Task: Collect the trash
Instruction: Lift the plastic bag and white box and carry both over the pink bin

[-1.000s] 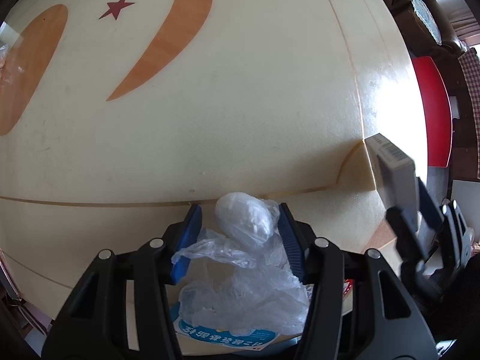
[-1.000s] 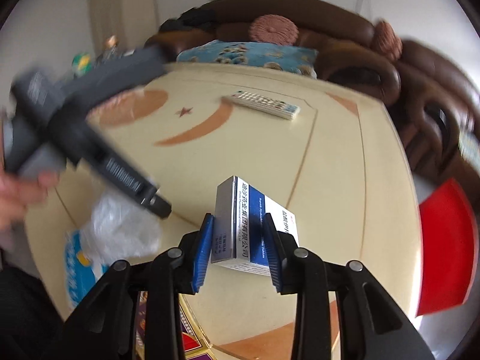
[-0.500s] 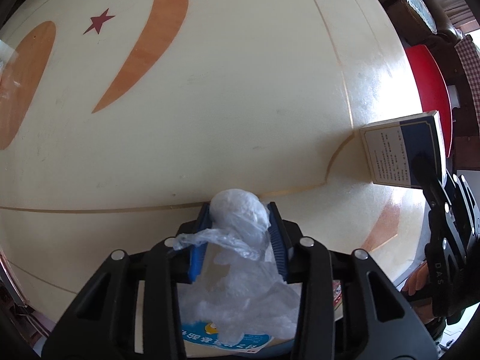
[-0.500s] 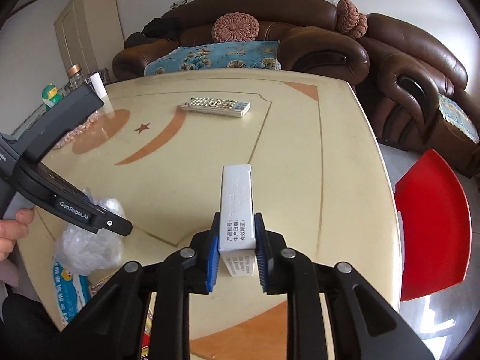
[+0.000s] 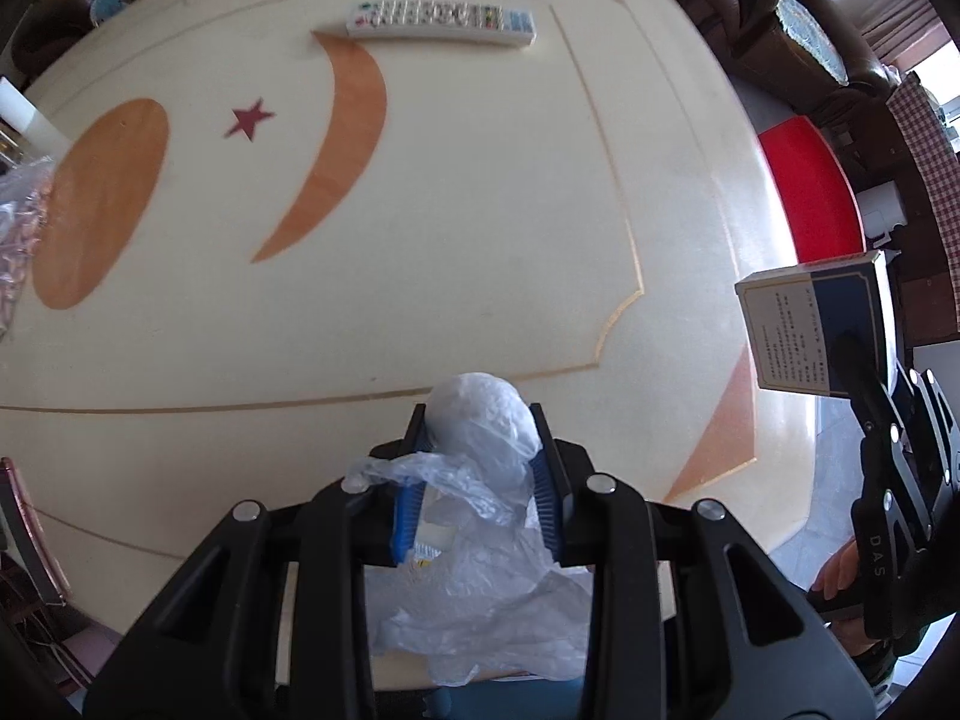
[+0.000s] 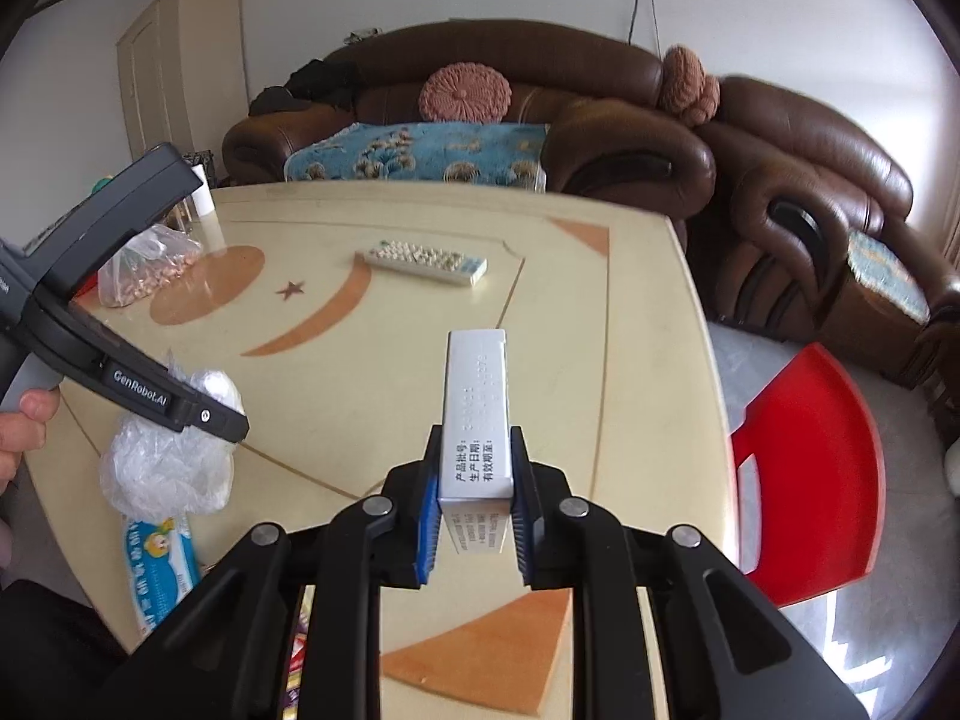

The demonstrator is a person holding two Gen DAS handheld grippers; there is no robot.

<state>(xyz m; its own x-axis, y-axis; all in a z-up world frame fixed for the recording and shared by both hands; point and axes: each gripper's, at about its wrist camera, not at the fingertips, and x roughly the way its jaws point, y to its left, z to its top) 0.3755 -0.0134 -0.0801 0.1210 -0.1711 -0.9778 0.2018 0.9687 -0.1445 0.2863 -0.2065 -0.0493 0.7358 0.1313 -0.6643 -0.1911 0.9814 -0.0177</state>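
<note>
A crumpled plastic bag [image 5: 480, 420] is clamped in the left tongs [image 5: 480, 450]; a medicine box [image 6: 477, 408] is gripped by the right tongs [image 6: 474, 468], above the desk [image 6: 630, 360].

Your left hand-held gripper [image 5: 480, 450] points steeply down toward the tabletop [image 5: 480, 210], its blue pads [image 5: 543, 480] pressed in on a crumpled clear plastic bag [image 5: 480, 420] whose loose folds hang back between the black finger arms. Its jaws have just been closing on that bag. In the right wrist view your left hand [image 6: 24, 426] wraps the grey grip at the frame's left edge. Your right hand-held gripper [image 6: 474, 468] tilts downward at a shallower angle, clamped on both sides of a small white and blue box [image 6: 477, 408], held clear of the tabletop. Its jaws have likewise just been closing. Fingers of your right hand [image 5: 840, 570] show behind that gripper's body.
</note>
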